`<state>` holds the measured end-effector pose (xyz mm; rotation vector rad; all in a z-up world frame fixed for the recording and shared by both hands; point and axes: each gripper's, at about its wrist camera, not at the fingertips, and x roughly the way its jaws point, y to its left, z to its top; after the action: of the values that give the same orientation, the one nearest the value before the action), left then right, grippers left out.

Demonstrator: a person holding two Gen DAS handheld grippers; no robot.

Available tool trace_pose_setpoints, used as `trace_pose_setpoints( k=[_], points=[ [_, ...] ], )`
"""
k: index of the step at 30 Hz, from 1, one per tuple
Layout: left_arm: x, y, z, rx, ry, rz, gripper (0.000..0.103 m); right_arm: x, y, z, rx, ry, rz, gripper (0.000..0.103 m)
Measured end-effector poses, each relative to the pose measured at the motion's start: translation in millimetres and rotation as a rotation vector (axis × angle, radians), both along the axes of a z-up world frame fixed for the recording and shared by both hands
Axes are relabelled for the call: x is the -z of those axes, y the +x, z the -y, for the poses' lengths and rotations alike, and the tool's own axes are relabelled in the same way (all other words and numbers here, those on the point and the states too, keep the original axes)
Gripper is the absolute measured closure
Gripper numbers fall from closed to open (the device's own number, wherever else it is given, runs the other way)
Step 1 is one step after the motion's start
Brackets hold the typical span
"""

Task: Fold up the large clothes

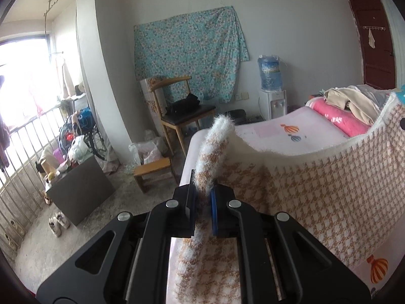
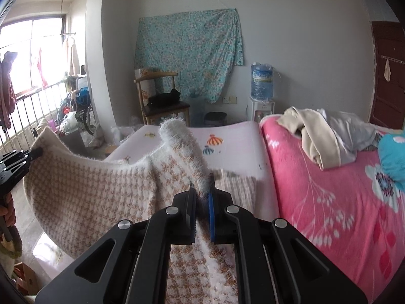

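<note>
Both the left hand-held gripper and the right hand-held gripper are pinched tight on the fuzzy white-and-tan checked knit sweater, which hangs stretched between them above the bed with the balloon-print sheet, while only the right view shows the soft pink flowered blanket.

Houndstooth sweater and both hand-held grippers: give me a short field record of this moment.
garment: fuzzy tan-and-white houndstooth sweater, held up and sagging between the grippers
left hand-held gripper: shut on the sweater's edge
right hand-held gripper: shut on the sweater's edge
surface: bed with balloon-print sheet
other clothes: beige and grey pile on pink blanket
</note>
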<state>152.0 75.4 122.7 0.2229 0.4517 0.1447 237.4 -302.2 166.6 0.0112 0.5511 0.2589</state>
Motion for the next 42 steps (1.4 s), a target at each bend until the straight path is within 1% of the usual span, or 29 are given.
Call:
trace_pose_setpoints(
  k=[2, 5, 7, 9, 10, 13, 16, 17, 18, 19, 20, 21, 22, 23, 25, 26, 28, 30, 32, 33, 34, 35, 36, 37, 38, 39, 40, 41, 42],
  points=[
    [-5, 24, -2, 0.005, 0.016, 0.012, 0.095, -6, 30, 0, -0.008, 0.004, -0.007, 0.096],
    [-9, 75, -8, 0.01, -0.01, -0.007, 0.095, -11, 81, -1, -0.025, 0.024, -0.039, 0.096],
    [-5, 110, -12, 0.012, -0.034, -0.037, 0.095, -6, 117, -5, -0.03, 0.028, -0.074, 0.096],
    [10, 151, -14, 0.013, -0.061, -0.099, 0.095, 10, 152, -10, -0.023, 0.019, -0.124, 0.096],
    [19, 168, -15, 0.015, -0.078, -0.132, 0.095, 24, 172, -12, -0.017, 0.009, -0.166, 0.096],
    [69, 223, -14, 0.014, -0.109, -0.291, 0.095, 83, 218, -12, 0.002, 0.001, -0.326, 0.095],
    [127, 262, -23, 0.007, -0.147, -0.482, 0.095, 146, 247, 0, 0.012, 0.06, -0.517, 0.094],
    [140, 270, -28, 0.007, -0.175, -0.528, 0.093, 159, 249, 6, 0.015, 0.108, -0.551, 0.093],
    [149, 275, -33, 0.012, -0.208, -0.552, 0.086, 163, 250, 14, 0.013, 0.164, -0.562, 0.091],
    [150, 276, -36, 0.012, -0.22, -0.55, 0.083, 164, 250, 20, 0.018, 0.213, -0.573, 0.084],
    [148, 276, -41, 0.01, -0.236, -0.544, 0.077, 164, 250, 26, 0.035, 0.234, -0.579, 0.075],
    [145, 277, -48, 0.002, -0.265, -0.541, 0.071, 161, 248, 32, 0.052, 0.249, -0.576, 0.06],
    [142, 278, -54, -0.008, -0.294, -0.535, 0.068, 157, 247, 39, 0.055, 0.264, -0.562, 0.055],
    [137, 278, -63, -0.022, -0.338, -0.518, 0.064, 152, 245, 43, 0.059, 0.269, -0.55, 0.054],
    [127, 275, -77, -0.049, -0.416, -0.467, 0.063, 141, 242, 48, 0.087, 0.251, -0.513, 0.054],
    [121, 270, -81, -0.057, -0.437, -0.43, 0.063, 133, 240, 49, 0.098, 0.231, -0.484, 0.054],
    [105, 260, -80, -0.014, -0.463, -0.359, 0.063, 115, 235, 38, 0.086, 0.189, -0.423, 0.054],
    [98, 254, -72, 0.06, -0.491, -0.337, 0.062, 104, 237, 23, 0.024, 0.196, -0.392, 0.054],
    [102, 254, -58, 0.153, -0.541, -0.392, 0.057, 108, 243, 1, -0.061, 0.215, -0.427, 0.054],
    [112, 259, -49, 0.176, -0.556, -0.448, 0.054, 113, 246, -8, -0.099, 0.229, -0.458, 0.054],
    [122, 263, -49, 0.171, -0.56, -0.498, 0.053, 124, 252, -16, -0.134, 0.254, -0.511, 0.054],
    [136, 268, -50, 0.136, -0.56, -0.552, 0.053, 138, 258, -18, -0.13, 0.277, -0.566, 0.054],
    [147, 272, -55, 0.105, -0.578, -0.586, 0.05, 152, 263, -13, -0.091, 0.298, -0.618, 0.054],
    [158, 272, -67, 0.093, -0.661, -0.594, 0.05, 160, 264, -4, -0.05, 0.33, -0.645, 0.055],
    [160, 266, -80, 0.087, -0.749, -0.568, 0.056, 165, 264, 10, -0.015, 0.384, -0.653, 0.059],
    [159, 262, -93, 0.068, -0.807, -0.553, 0.059, 166, 261, 29, 0.04, 0.429, -0.657, 0.069],
    [156, 255, -107, 0.054, -0.867, -0.54, 0.059, 162, 257, 40, 0.09, 0.425, -0.645, 0.07],
    [151, 249, -115, 0.029, -0.875, -0.526, 0.058, 155, 250, 51, 0.133, 0.406, -0.621, 0.07],
    [145, 241, -122, -0.004, -0.845, -0.509, 0.058, 143, 242, 56, 0.208, 0.308, -0.594, 0.063]
  ],
)
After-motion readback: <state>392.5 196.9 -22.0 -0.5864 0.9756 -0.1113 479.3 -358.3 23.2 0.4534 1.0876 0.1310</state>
